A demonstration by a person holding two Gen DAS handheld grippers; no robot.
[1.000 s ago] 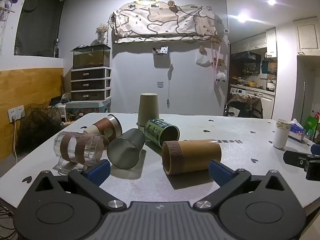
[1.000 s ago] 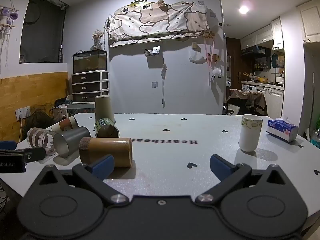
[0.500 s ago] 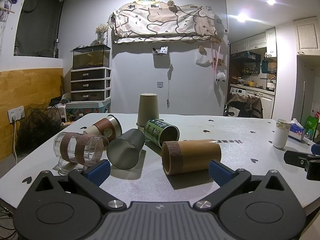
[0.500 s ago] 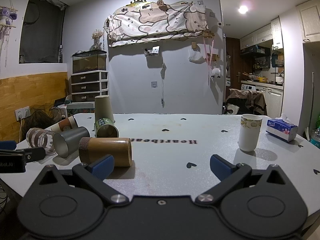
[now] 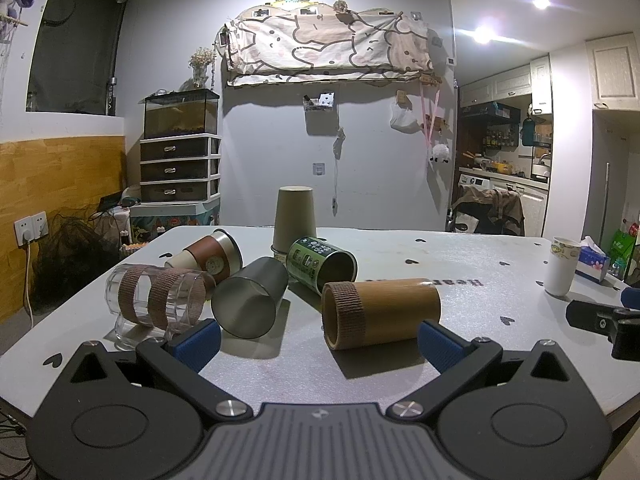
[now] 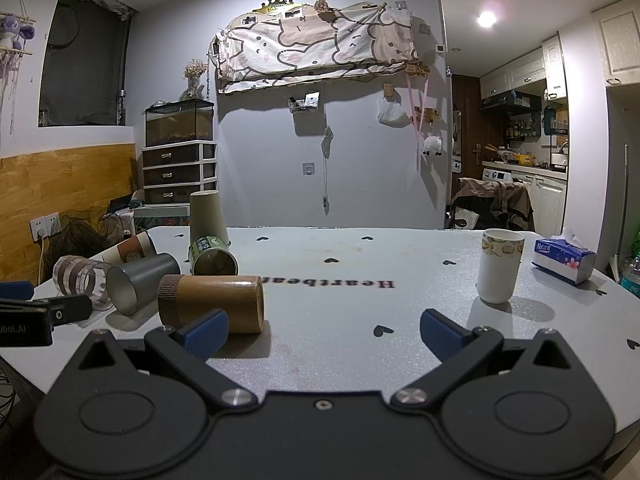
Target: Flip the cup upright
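The left claw (image 5: 318, 338) is spread wide and grips nothing, hovering low over the near edge of the surface (image 5: 460, 264). Between its blue fingertips (image 5: 198, 338), just ahead, lies the brown cup (image 5: 380, 314) on its side, its banded mouth turned toward the camera. Left of it a grey metal cup (image 5: 250, 302) also lies on its side, and further left a clear glass (image 5: 156, 300) with two brown bands rests tipped over. Behind these lie a green printed tin (image 5: 322, 260) and a brown-sleeved tumbler (image 5: 210, 256), both on their sides, with a tan paper cup (image 5: 295, 216) standing upside down at the back.

The right claw (image 6: 324, 330) is likewise released and empty, held over the same surface. The brown cup (image 6: 212, 302) lies ahead of its left fingertip. Well apart to the right, a white patterned cup (image 6: 500, 266) stands upright, with a tissue pack (image 6: 564, 260) beyond it near the edge.
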